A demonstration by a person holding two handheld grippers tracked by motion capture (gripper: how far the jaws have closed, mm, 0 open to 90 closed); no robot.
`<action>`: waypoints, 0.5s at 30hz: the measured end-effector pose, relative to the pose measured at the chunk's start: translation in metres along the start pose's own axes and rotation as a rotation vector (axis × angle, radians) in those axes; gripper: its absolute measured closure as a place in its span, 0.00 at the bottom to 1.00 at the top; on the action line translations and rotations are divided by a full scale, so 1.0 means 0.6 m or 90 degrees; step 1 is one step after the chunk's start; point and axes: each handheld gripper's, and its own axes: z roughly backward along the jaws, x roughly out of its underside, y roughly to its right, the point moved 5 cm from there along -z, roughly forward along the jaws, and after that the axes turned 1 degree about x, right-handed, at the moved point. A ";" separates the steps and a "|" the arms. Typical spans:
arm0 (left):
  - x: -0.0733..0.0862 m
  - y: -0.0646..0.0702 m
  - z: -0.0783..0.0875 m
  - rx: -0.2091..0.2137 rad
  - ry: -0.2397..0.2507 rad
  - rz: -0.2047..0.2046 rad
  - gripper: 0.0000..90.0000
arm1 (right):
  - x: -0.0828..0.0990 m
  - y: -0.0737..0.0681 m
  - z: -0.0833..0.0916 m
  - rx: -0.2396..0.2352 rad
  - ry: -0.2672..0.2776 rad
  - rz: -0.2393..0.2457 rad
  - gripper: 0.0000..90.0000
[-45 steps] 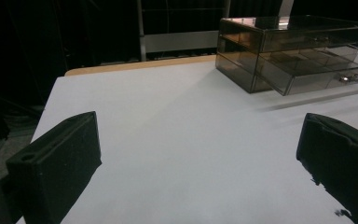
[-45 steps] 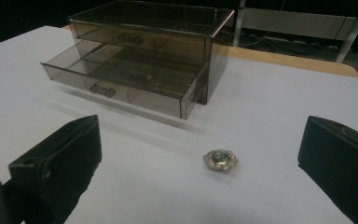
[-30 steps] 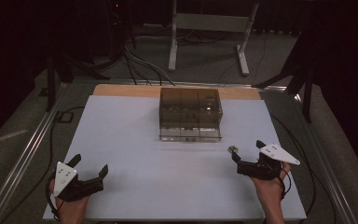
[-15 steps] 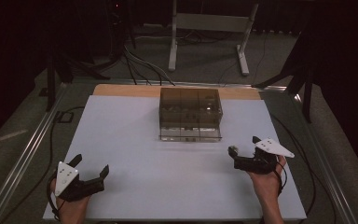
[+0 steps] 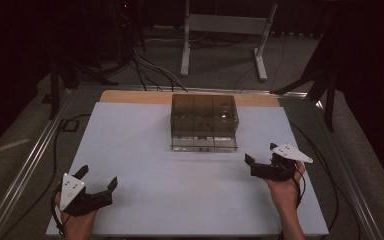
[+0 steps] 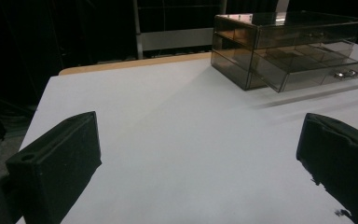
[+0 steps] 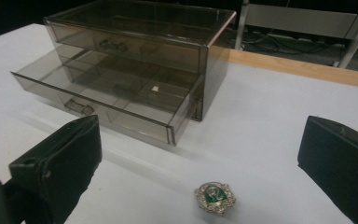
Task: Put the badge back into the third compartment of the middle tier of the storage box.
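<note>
Both tongs gape empty: left tongs (image 5: 96,189), right tongs (image 7: 200,163). Brooch (image 7: 216,197) between the right jaws looks small, rigid, likely slippery; pinch its edges.

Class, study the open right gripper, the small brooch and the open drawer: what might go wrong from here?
1. The flat green-and-silver brooch lies low on the white table; the right gripper, open, may skid it away.
2. The smoky clear plastic drawer box has its lower drawer pulled out; a swing could knock it.

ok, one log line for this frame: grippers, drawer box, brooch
left gripper: open, idle, near-left | right gripper: open, jaws straddling brooch, not gripped | drawer box: lower drawer pulled out | brooch: on table
</note>
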 end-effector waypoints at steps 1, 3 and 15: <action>0.000 0.000 0.000 0.000 0.000 -0.001 0.01 | 0.001 0.002 -0.003 0.001 -0.003 0.000 0.00; 0.000 0.001 0.000 0.001 -0.001 -0.002 0.01 | 0.001 0.004 -0.007 0.004 -0.007 0.000 0.00; 0.000 0.002 0.000 0.002 0.001 -0.001 0.01 | 0.006 0.013 -0.025 0.019 -0.034 -0.010 0.00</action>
